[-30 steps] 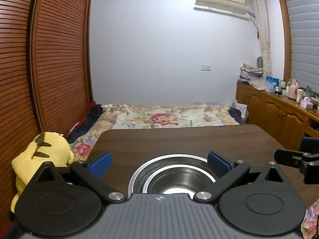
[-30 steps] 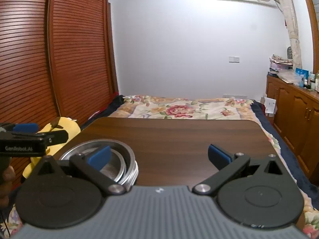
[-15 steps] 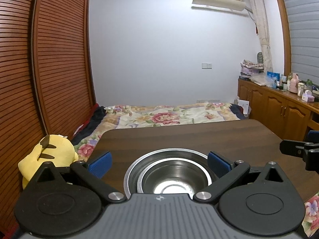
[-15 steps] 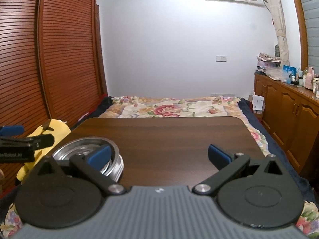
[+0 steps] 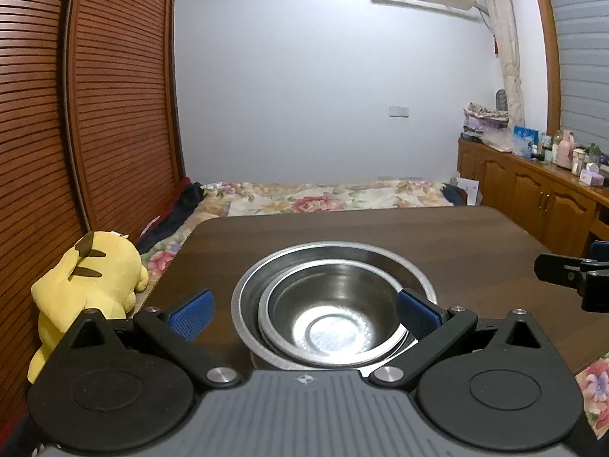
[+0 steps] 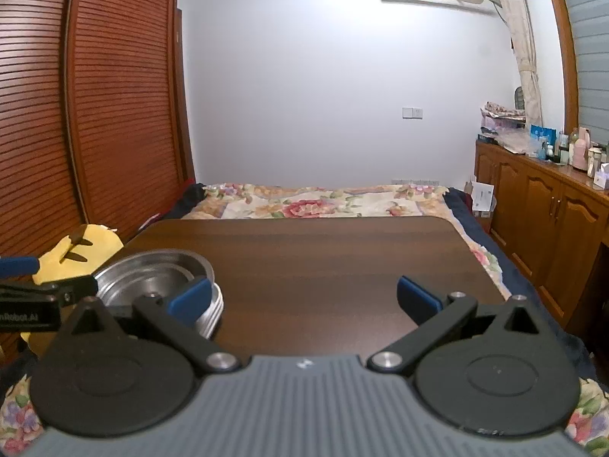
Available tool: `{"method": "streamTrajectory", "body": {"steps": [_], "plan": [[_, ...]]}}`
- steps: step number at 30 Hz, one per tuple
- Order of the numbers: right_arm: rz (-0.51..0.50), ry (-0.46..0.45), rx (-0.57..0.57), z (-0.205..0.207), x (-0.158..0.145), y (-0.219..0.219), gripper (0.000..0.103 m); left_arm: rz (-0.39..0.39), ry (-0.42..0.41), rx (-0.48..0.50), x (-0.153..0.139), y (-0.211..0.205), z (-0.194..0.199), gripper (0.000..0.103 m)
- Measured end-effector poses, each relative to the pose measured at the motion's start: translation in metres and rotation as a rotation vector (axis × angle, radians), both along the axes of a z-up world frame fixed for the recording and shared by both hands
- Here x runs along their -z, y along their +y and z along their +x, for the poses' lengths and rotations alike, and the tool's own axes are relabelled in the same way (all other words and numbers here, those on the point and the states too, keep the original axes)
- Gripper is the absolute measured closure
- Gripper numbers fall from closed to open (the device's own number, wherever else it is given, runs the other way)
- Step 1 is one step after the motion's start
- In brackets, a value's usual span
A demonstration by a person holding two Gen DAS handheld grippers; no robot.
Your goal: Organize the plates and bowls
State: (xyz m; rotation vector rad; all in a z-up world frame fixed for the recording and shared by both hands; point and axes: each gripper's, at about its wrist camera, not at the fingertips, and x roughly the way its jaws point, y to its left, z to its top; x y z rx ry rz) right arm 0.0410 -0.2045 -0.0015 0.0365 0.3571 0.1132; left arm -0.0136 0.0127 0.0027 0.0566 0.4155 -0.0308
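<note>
A stack of steel bowls [image 5: 331, 312] sits on the dark wooden table [image 5: 437, 243], the smaller bowl nested inside a wider one. My left gripper [image 5: 304, 310] is open above the near side of the stack, its blue pads on either side and touching nothing. In the right wrist view the same stack of steel bowls [image 6: 156, 278] stands at the table's near left. My right gripper [image 6: 302, 299] hangs open over bare table [image 6: 323, 251], to the right of the stack, with nothing between its fingers.
A yellow plush toy [image 5: 87, 278] lies left of the table. A bed with a floral cover [image 5: 323, 200] is beyond the far edge. Wooden slatted doors [image 5: 95, 114] stand left, and a wooden cabinet [image 5: 540, 202] with bottles runs along the right.
Both grippers have pulled back and risen a little, so more of the bowl stack shows in the left wrist view. Both stay open.
</note>
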Motion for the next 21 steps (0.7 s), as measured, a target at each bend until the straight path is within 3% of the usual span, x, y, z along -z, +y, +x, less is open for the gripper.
{"method": "streamTrajectory", "body": {"steps": [10, 21], "plan": [[0.003, 0.033, 0.018, 0.001, 0.020, -0.001, 0.000, 0.014, 0.028, -0.004, 0.020, -0.003, -0.005, 0.000], [0.007, 0.053, 0.024, -0.001, 0.024, -0.003, 0.000, 0.003, 0.032, -0.012, 0.022, -0.001, -0.004, 0.000]]}}
